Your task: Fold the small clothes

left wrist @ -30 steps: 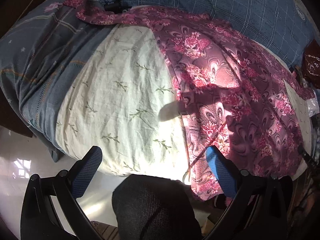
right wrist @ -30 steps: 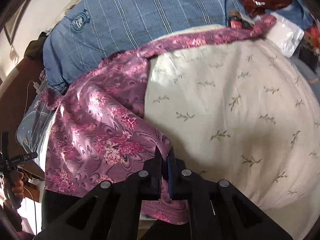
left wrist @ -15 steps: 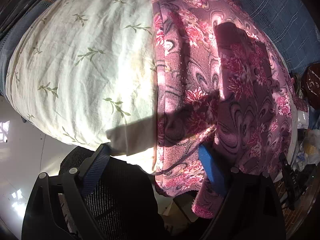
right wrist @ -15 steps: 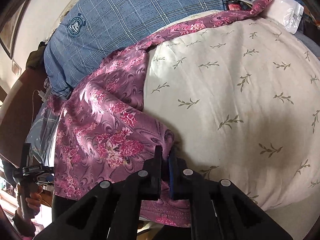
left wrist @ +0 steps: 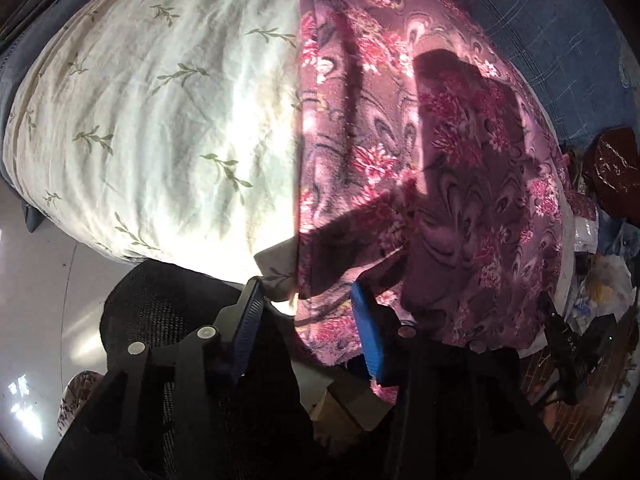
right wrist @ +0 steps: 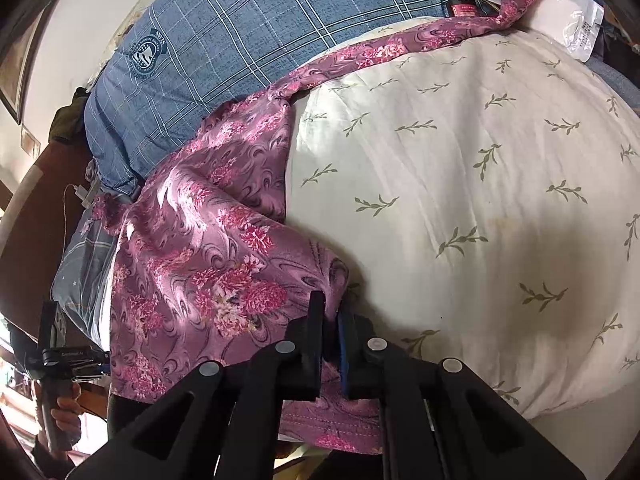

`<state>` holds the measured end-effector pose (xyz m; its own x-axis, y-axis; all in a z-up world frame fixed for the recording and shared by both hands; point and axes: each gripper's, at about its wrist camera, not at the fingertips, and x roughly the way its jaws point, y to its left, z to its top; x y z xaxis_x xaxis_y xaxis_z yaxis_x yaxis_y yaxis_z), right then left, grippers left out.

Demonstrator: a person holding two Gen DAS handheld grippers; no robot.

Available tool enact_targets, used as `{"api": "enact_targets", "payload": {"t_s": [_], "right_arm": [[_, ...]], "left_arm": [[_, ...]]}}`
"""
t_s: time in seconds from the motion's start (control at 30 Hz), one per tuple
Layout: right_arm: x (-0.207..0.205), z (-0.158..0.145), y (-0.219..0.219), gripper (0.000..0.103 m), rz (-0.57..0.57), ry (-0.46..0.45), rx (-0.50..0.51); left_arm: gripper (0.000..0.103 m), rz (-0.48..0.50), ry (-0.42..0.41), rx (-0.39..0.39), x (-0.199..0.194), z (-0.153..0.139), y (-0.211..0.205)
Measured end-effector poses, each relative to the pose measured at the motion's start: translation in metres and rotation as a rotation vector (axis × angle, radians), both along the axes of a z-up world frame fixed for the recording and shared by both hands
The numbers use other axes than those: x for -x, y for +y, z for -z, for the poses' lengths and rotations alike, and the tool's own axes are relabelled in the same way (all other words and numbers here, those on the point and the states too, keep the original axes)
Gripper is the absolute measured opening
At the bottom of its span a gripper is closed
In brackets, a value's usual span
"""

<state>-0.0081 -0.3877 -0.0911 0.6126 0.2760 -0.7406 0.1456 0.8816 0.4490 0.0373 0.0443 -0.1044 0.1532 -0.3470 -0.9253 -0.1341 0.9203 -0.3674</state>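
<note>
A purple garment with pink flowers [left wrist: 420, 128] lies spread over the right half of a cream leaf-print sheet [left wrist: 168, 112]. My left gripper [left wrist: 308, 300] hangs over the garment's near hem at the bed edge. Its jaws are closing with the hem between the blue pads [left wrist: 366, 320], a visible gap left on the inner side. In the right wrist view the same garment [right wrist: 208, 256] fills the left side, and my right gripper [right wrist: 329, 316] is shut on a bunched corner of it, near the sheet [right wrist: 460, 200].
A blue plaid pillow [right wrist: 240, 40] lies behind the garment. A dark mesh chair back [left wrist: 160, 312] sits below the bed edge. Bags and a small bottle [right wrist: 464, 4] crowd the far corner. A person's hand [right wrist: 64, 404] holds the other gripper's handle at lower left.
The left gripper has dropped toward the garment's near hem and its jaws have narrowed around it. The right gripper has stayed shut on its corner, nearly still.
</note>
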Motion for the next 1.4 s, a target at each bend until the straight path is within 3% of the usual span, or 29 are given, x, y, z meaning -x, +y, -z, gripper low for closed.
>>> {"api": "enact_targets", "payload": {"t_s": [0.13,0.2,0.23,0.27,0.3,0.47,0.6,0.73,0.8,0.9,1.03,1.17,1.27,1.3,1.4], "right_arm": [[-0.001,0.0,0.0,0.007,-0.003,0.004,0.003],[0.0,0.0,0.001,0.007,-0.003,0.005,0.006],[0.0,0.0,0.001,0.007,-0.004,0.004,0.006],[0.0,0.0,0.001,0.007,-0.006,0.004,0.007],[-0.001,0.0,0.001,0.007,-0.007,0.005,0.008],[-0.001,-0.003,0.006,0.006,-0.025,0.001,0.05],[0.005,-0.014,0.018,0.005,-0.072,-0.008,0.068],[0.018,-0.036,0.026,0.004,-0.11,-0.036,-0.035],[0.027,-0.046,0.028,0.004,-0.118,-0.066,-0.082],[0.031,-0.045,0.03,0.004,-0.123,-0.053,-0.098],[0.025,-0.007,0.034,0.003,-0.107,0.108,-0.029],[0.024,-0.001,0.039,0.009,-0.126,0.163,0.024],[0.024,-0.025,0.034,0.009,-0.103,0.092,0.075],[0.022,-0.033,0.033,0.01,-0.095,0.066,0.083],[0.006,-0.047,0.031,0.012,-0.08,-0.005,0.065]], "left_arm": [[0.048,0.028,0.02,0.036,0.007,0.002,-0.013],[0.036,0.02,0.035,0.028,0.002,0.007,-0.013],[0.025,0.015,0.038,0.029,0.001,0.008,-0.011],[0.004,0.02,0.038,0.055,0.003,0.006,-0.007],[0.003,0.024,0.036,0.103,0.003,0.002,0.003],[0.002,0.002,-0.047,0.09,0.013,-0.025,0.014],[0.002,-0.089,-0.14,0.067,0.009,-0.052,0.05],[0.002,-0.19,-0.176,0.11,0.011,-0.071,0.101],[0.002,-0.226,-0.192,0.092,0.019,-0.076,0.117],[0.002,-0.238,-0.157,0.04,0.026,-0.061,0.129],[0.003,-0.249,-0.03,0.044,0.025,-0.014,0.13],[0.003,-0.242,-0.057,0.028,0.028,-0.021,0.141],[0.004,-0.247,-0.159,-0.045,0.027,-0.05,0.149],[0.005,-0.244,-0.192,-0.054,0.025,-0.06,0.149],[0.031,-0.223,-0.262,-0.043,0.008,-0.079,0.141]]}}
